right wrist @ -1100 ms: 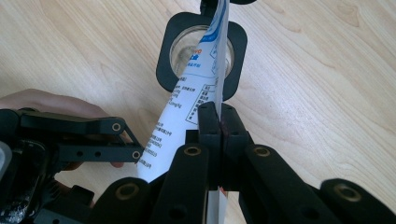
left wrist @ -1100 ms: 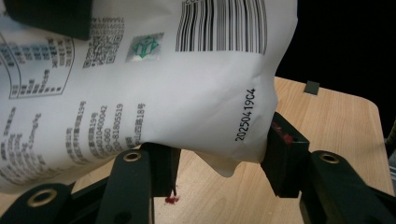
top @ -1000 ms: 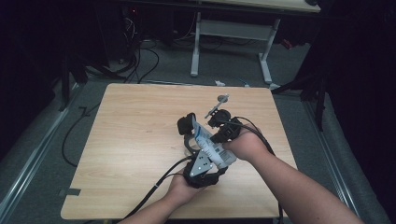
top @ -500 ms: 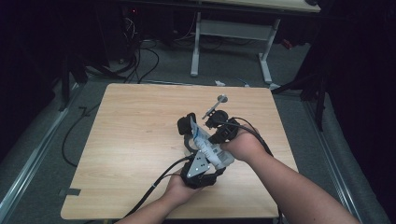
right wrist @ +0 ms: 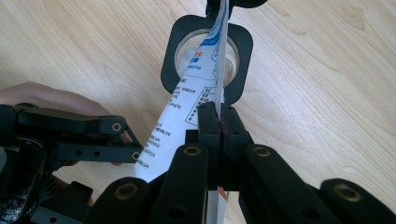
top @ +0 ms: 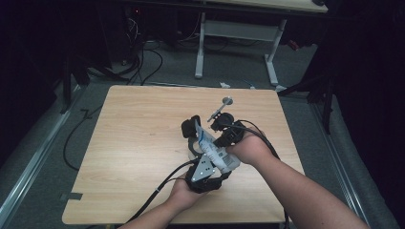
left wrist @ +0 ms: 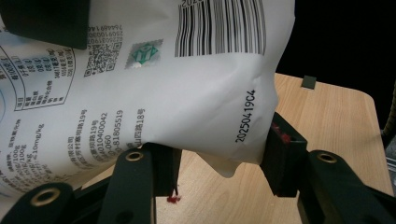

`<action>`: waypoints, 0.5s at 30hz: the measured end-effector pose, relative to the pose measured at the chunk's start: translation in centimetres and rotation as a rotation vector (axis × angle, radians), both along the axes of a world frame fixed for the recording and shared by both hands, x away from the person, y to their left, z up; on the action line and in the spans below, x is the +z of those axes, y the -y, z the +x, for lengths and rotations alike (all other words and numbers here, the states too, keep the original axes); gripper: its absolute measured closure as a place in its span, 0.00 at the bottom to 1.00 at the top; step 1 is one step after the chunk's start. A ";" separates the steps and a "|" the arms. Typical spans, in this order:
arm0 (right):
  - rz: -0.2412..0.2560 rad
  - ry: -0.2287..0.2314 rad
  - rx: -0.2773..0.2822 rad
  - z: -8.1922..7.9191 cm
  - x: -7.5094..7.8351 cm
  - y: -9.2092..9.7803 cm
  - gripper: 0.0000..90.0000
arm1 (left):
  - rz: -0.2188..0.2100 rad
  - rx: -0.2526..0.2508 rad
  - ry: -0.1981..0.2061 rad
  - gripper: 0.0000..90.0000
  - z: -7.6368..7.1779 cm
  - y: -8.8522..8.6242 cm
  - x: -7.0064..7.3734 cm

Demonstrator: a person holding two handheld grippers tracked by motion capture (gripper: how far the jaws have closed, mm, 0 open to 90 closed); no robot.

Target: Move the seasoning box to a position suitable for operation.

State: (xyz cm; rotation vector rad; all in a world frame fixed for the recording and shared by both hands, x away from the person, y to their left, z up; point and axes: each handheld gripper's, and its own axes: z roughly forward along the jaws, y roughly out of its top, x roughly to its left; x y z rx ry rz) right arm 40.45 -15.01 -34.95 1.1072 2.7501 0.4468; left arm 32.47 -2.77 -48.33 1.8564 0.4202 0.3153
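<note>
A white printed bag (top: 210, 149) hangs tilted between both grippers near the table's middle. My left gripper (top: 211, 161) grips its lower end; in the left gripper view the jaws press the bag (left wrist: 187, 84) from both sides, left gripper (left wrist: 223, 161). My right gripper (top: 218, 140) is shut on the bag's thin edge (right wrist: 187, 107), right gripper (right wrist: 219, 122). The bag's top corner points into a black-collared glass jar (right wrist: 207, 56), which stands just left of the grippers (top: 191, 128).
A metal spoon-like tool (top: 220, 107) lies on the wooden table (top: 133, 124) just beyond the right gripper. Cables trail from both grippers toward the front edge. A desk frame (top: 239, 33) and floor cables stand behind the table.
</note>
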 end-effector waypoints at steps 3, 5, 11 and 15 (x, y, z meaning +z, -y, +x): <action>-0.001 0.000 0.004 0.0 0.0 0.0 1.00 | -0.002 -0.001 0.000 0.60 0.0 0.0 0.0; -0.002 0.000 0.005 0.0 0.0 0.0 1.00 | -0.002 -0.002 0.001 0.60 -0.1 0.0 0.0; -0.002 -0.002 0.008 0.0 0.1 0.1 1.00 | -0.002 -0.002 0.003 0.61 -0.1 0.0 0.1; 0.000 -0.003 0.007 0.0 0.1 0.0 1.00 | -0.005 0.000 0.007 0.61 -0.1 0.0 0.1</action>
